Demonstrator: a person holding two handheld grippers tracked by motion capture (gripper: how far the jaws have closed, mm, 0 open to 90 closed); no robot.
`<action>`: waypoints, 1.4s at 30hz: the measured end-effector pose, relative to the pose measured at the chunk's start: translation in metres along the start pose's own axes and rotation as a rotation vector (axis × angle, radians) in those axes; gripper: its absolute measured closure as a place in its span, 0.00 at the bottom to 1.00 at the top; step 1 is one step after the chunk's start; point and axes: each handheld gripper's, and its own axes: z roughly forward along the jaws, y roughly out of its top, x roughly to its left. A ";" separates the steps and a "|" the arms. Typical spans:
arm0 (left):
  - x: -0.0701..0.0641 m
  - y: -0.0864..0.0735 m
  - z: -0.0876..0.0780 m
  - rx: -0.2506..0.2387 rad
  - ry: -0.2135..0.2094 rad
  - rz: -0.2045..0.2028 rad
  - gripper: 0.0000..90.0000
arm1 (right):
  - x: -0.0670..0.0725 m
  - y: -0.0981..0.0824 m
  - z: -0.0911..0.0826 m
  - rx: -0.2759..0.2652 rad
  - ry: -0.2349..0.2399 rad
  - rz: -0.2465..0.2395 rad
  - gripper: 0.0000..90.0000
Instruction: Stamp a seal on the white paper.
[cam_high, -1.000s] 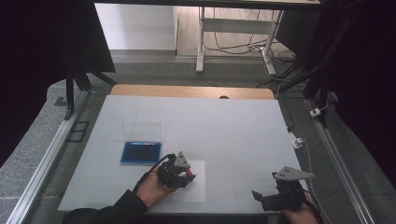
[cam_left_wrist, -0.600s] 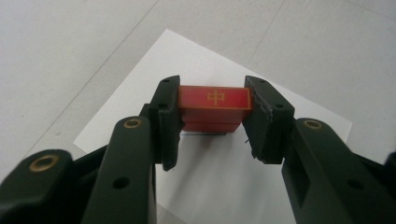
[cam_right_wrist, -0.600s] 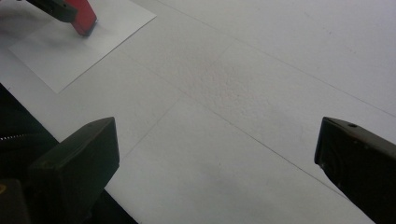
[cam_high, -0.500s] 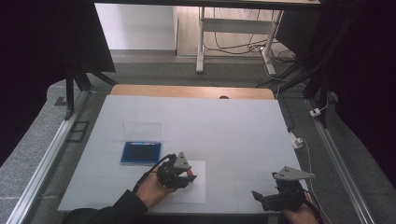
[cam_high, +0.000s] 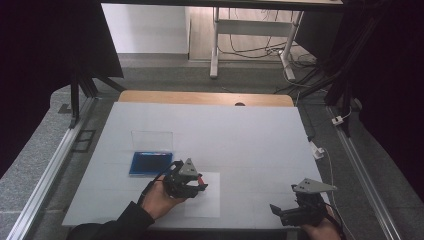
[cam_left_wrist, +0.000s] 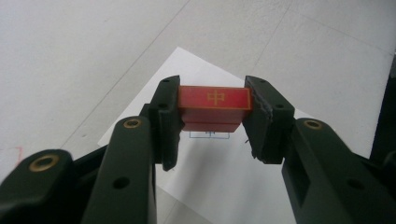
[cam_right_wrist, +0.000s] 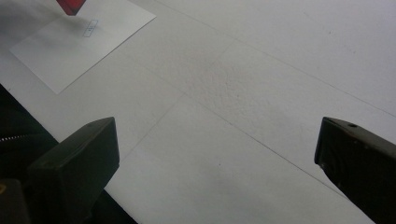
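Observation:
My left gripper (cam_left_wrist: 212, 116) is shut on a red block (cam_left_wrist: 213, 106) with a gold character on its top face. It holds the block just above a white paper sheet (cam_left_wrist: 219, 172) that carries a small printed box (cam_left_wrist: 209, 133). From above, the left gripper (cam_high: 192, 184) hovers over that sheet (cam_high: 205, 200) at the table's front middle. At the front right my right gripper (cam_high: 285, 212) is open, its jaws wide apart over bare table (cam_right_wrist: 243, 121). A corner of the red block (cam_right_wrist: 71, 5) and the sheet (cam_right_wrist: 74, 42) appear at the top left of the right gripper view.
A blue tray (cam_high: 151, 163) with a clear lid (cam_high: 152, 139) standing behind it lies left of the sheet. The white table mat (cam_high: 225, 130) stretches back to a wooden edge (cam_high: 205, 98). Metal rails (cam_high: 45, 175) run along both sides.

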 end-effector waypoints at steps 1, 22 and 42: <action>0.001 0.000 -0.001 -0.002 0.001 -0.003 0.65 | 0.000 0.000 0.000 -0.001 0.000 0.001 0.00; 0.019 -0.006 -0.024 -0.030 0.018 -0.054 0.65 | 0.000 0.000 0.000 -0.002 0.003 0.004 0.00; 0.040 -0.016 -0.045 -0.046 0.074 -0.124 0.65 | -0.001 0.000 0.000 -0.002 0.004 0.003 0.00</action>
